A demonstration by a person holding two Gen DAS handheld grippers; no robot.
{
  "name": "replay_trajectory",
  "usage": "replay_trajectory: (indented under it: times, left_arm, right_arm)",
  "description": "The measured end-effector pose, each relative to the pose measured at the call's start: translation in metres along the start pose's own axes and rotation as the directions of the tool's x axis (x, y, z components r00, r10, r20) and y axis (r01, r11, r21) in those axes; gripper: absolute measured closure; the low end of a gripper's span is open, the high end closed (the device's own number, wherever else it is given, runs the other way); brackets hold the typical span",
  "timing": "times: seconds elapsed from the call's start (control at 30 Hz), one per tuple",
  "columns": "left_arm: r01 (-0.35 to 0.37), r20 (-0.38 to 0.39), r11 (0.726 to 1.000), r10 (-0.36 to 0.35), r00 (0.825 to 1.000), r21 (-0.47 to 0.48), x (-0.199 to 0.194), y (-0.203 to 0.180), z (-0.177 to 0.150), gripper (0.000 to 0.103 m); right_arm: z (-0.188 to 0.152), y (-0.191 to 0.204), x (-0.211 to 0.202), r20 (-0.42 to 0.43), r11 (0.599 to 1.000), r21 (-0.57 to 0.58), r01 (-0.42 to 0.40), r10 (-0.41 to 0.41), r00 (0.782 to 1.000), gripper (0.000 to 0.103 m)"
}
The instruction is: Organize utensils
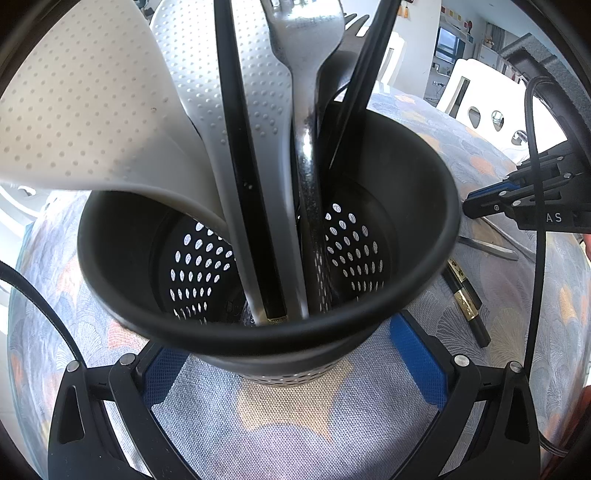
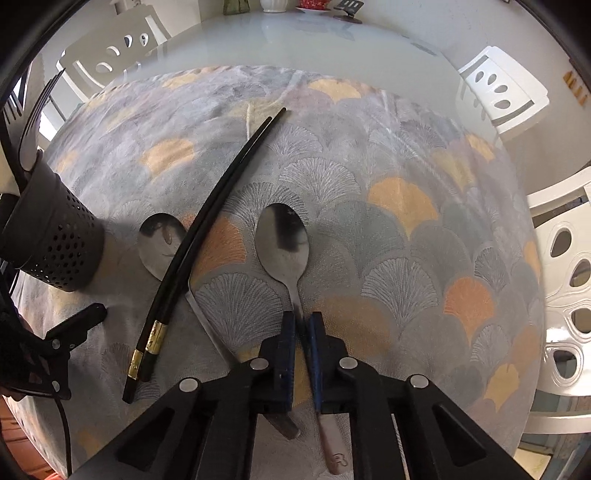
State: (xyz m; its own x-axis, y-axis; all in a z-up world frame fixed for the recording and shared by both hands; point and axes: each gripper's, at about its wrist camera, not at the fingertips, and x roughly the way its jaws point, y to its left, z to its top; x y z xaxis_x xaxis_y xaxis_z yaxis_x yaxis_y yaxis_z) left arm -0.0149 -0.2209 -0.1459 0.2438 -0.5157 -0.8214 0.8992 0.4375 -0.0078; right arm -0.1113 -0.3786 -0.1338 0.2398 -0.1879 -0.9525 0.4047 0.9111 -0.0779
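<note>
A black perforated utensil holder [image 1: 266, 332] stands on the patterned cloth between the blue pads [image 1: 417, 354] of my left gripper [image 1: 291, 365], which is open and not pressing on it. Inside lean two white dotted paddles [image 1: 207, 74], a silver fork [image 1: 303, 44], a black fork and black chopsticks. My right gripper [image 2: 303, 321] is shut on the handle of a silver spoon [image 2: 282, 240] lying on the cloth. A second spoon [image 2: 162, 243] lies to its left under a pair of black chopsticks [image 2: 207, 229]. The holder [image 2: 55, 240] stands at the far left.
The flowered cloth [image 2: 406, 229] covers a glass table [image 2: 295, 40]. White chairs [image 2: 569, 280] stand around it. Dishes [image 2: 314, 3] sit at the far edge. A black cable [image 1: 535, 221] hangs by the right gripper [image 1: 471, 205].
</note>
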Motion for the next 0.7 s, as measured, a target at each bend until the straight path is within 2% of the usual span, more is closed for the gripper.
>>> replay_trajectory:
  times: [0.27,0.37,0.43,0.53,0.7]
  left_arm:
    - [0.000,0.000,1.000,0.000,1.000,0.000,0.000,0.000,0.000,0.000]
    - [0.000,0.000,1.000,0.000,1.000,0.000,0.000,0.000,0.000,0.000]
    - [0.000,0.000,1.000,0.000,1.000,0.000,0.000,0.000,0.000,0.000]
    - [0.000,0.000,1.000,0.000,1.000,0.000,0.000,0.000,0.000,0.000]
    - [0.000,0.000,1.000,0.000,1.000,0.000,0.000,0.000,0.000,0.000]
  right_arm:
    - [-0.005,-0.011,-0.013,0.032,0.999,0.044,-0.010,0.009,0.999,0.100]
    - [-0.004,-0.017,-0.026,0.088,0.995,0.059,-0.076,0.071,0.994,0.100]
    - [-0.004,-0.020,-0.034,0.119,0.994,0.065,-0.092,0.084,0.989,0.100]
    - [-0.003,-0.023,-0.039,0.135,0.992,0.083,-0.096,0.084,0.987,0.100]
    - [-0.002,-0.034,-0.047,0.154,0.979,0.131,-0.155,0.135,0.979,0.100]
